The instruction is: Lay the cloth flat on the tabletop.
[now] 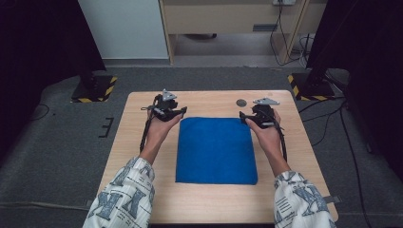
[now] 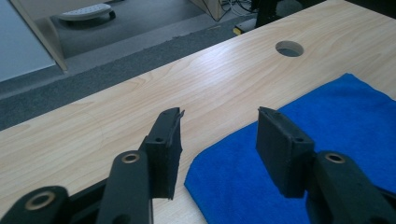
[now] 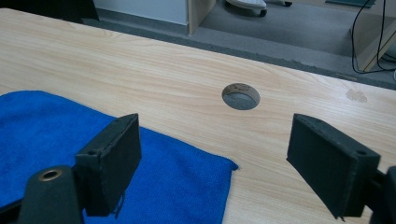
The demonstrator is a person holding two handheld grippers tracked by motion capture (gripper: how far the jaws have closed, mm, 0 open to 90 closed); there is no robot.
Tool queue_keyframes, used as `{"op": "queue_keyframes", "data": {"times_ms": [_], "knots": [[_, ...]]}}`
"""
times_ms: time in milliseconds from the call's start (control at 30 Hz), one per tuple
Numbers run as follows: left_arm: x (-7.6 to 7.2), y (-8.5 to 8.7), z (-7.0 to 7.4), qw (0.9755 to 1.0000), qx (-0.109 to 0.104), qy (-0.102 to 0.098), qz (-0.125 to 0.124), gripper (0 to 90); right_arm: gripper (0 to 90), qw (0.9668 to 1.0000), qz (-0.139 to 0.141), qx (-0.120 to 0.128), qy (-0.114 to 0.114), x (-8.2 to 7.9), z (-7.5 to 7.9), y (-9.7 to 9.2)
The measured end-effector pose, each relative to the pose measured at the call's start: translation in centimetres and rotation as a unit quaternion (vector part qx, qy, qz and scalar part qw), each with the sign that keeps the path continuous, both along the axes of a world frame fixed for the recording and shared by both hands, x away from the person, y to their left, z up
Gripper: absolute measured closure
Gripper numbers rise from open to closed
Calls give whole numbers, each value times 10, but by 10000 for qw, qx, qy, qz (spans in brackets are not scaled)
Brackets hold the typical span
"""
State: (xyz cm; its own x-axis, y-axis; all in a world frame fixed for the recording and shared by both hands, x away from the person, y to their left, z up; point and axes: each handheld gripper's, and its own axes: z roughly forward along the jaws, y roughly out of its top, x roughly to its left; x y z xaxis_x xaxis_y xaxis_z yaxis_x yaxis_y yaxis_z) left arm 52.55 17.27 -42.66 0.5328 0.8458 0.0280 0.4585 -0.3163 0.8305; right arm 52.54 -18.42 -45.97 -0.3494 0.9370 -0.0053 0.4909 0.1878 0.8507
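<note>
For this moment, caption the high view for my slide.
Both grippers, left and right, hover open at the blue cloth's far corners on the table.

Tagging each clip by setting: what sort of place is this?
Probably an office or lab recording station: a wooden desk with a cable hole, grey carpet, and hazard-striped stand bases beside it.

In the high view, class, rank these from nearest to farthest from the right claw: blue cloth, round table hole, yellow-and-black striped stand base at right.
1. Round table hole, just left of the right claw, and blue cloth, just below-left: too close to call.
2. Yellow-and-black striped stand base, beyond the table's far right corner.
</note>
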Motion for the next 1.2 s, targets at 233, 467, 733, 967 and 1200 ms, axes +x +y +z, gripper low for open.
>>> {"op": "queue_keyframes", "data": {"times_ms": [233, 467, 733, 967, 1200], "knots": [[-8, -4, 7, 9998, -23, -27, -193, 383, 152, 9999, -5, 158, -45, -7, 6, 0], [-14, -7, 11, 9992, 43, -7, -407, 272, 126, 9995, 198, 221, -105, -21, 14, 4], [-15, -9, 11, 9984, -83, 22, -567, 206, 113, 9979, 564, 330, -10, -33, 18, 11], [-19, -10, 11, 9970, -84, 173, -747, 166, 114, 9957, 857, 337, 27, -44, 20, 20], [-20, -2, 10, 9965, 7, 372, -746, 138, 129, 9878, 1499, 388, 176, -68, 19, 51]]}}
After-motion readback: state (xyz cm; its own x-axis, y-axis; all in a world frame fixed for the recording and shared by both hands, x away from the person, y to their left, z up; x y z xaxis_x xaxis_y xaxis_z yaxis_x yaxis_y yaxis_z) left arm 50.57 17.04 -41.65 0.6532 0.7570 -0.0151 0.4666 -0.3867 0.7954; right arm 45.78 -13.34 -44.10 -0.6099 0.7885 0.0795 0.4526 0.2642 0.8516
